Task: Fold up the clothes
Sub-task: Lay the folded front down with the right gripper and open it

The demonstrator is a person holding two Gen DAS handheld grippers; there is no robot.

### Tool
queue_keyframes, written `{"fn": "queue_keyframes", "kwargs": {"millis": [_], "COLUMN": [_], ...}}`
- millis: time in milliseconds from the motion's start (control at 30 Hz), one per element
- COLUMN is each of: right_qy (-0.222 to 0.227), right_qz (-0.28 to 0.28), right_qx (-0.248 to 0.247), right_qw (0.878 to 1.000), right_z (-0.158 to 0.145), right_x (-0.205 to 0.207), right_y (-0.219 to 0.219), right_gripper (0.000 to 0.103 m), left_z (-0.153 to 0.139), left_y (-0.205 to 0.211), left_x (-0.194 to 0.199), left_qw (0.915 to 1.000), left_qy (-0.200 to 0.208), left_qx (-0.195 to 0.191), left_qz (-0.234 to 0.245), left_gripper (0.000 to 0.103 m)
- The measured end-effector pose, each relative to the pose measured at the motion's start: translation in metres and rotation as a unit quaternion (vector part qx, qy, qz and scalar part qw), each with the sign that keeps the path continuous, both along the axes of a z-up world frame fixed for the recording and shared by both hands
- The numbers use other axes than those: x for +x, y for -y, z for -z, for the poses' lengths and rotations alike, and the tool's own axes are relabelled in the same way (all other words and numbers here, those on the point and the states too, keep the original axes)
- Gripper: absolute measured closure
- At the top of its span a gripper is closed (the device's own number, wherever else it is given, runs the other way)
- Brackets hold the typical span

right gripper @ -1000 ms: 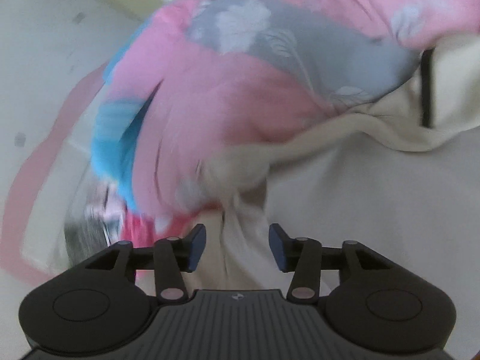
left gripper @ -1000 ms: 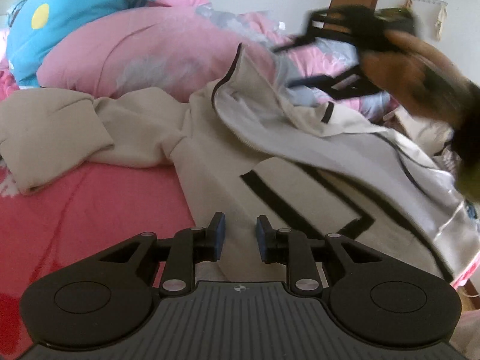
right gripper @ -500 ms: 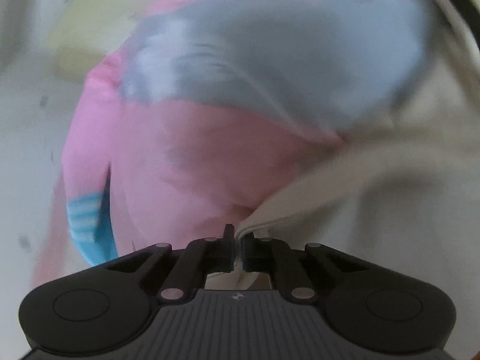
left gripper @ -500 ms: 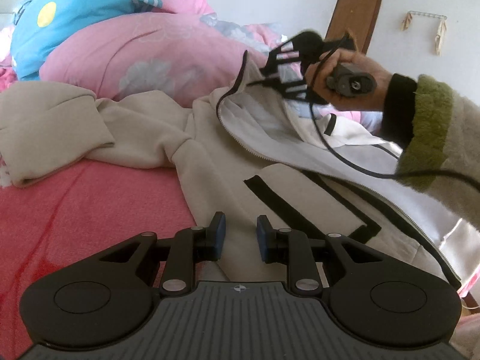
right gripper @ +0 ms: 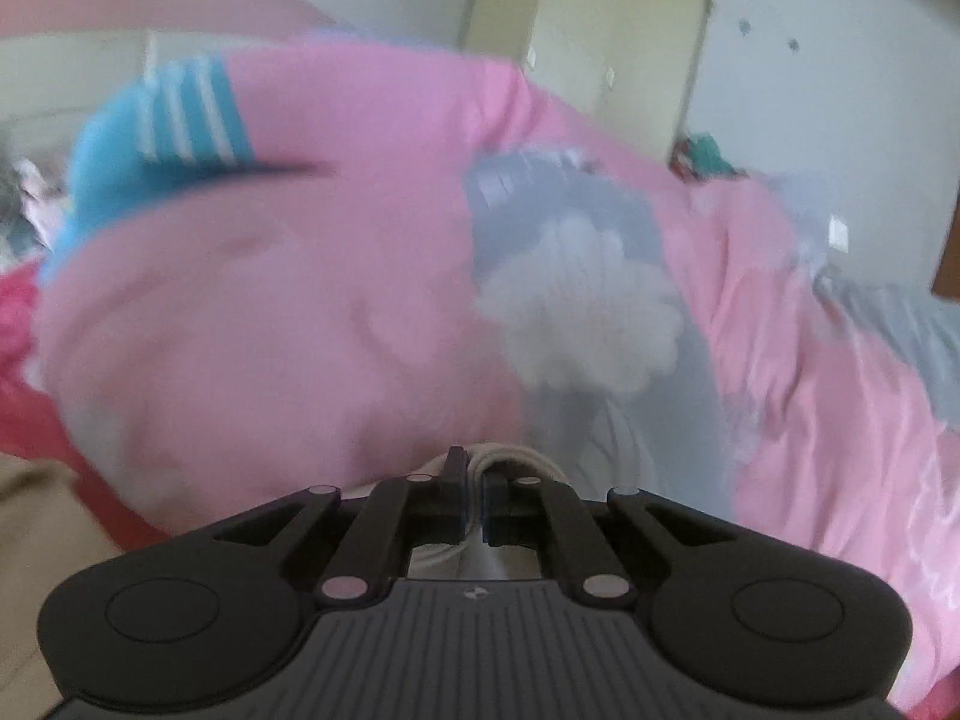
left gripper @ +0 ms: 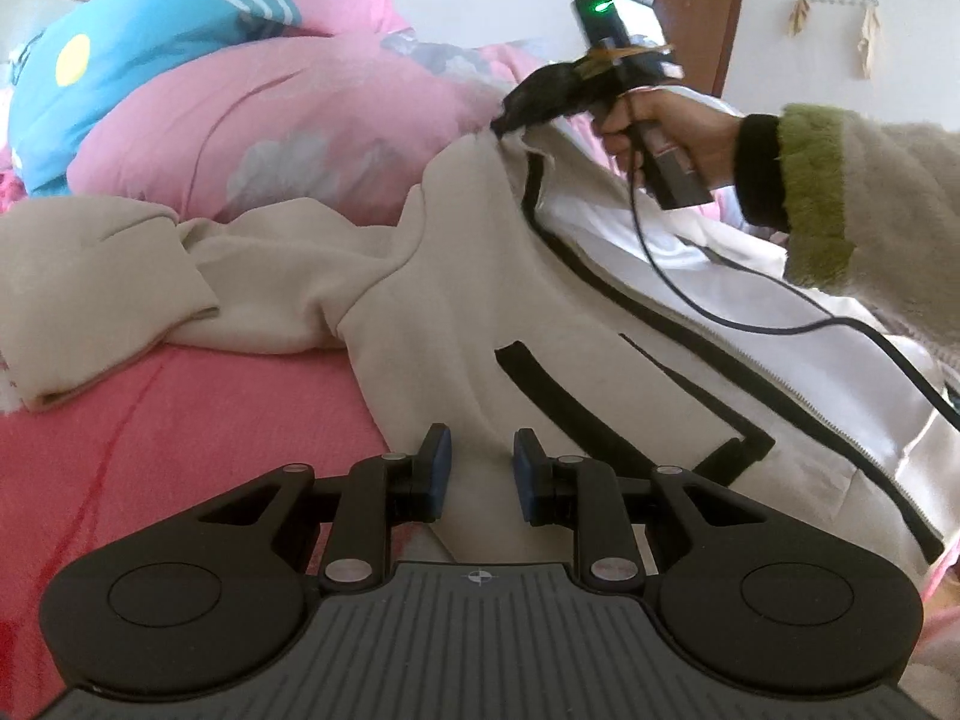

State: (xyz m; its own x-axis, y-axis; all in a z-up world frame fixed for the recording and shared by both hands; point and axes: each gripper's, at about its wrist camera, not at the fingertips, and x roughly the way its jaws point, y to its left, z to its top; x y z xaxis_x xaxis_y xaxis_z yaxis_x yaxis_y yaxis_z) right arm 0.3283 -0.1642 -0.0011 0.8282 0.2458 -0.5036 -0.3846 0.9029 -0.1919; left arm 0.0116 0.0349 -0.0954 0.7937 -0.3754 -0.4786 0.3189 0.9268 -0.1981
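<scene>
Since the earlier frame, the right gripper has closed on the collar edge of the cream zip-front fleece jacket with black trim and drawn it up and leftward, its wrist rolled upright. Lying spread on the red-sheeted bed before a pink floral quilt, the jacket looks soft, limp and light, likely to sag between holds; hems, collar and zipper edge offer firmer purchase. Near the hem, the left gripper stands slightly apart with fabric between its pads; whether they press it cannot be told.
</scene>
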Motion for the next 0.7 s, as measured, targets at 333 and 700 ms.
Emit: {"fn": "queue_keyframes", "kwargs": {"millis": [333,700], "right_qy": [-0.094,-0.116], "right_qz": [0.041,0.006], "right_qx": [0.174,0.144], "right_qw": [0.979,0.983], "right_z": [-0.043,-0.026], "right_x": [-0.015,-0.081], "right_y": [0.066,0.080], "right_gripper": [0.061,0.059], "left_z": [-0.003,-0.003], "left_y": [-0.003,-0.003], "left_x": [0.007,0.005], "left_qw": [0.9999,0.9999], "left_qy": [-0.006,-0.004], "left_qx": [-0.009,-0.015], "left_qz": [-0.001,-0.002], "left_gripper": [0.080,0.080]}}
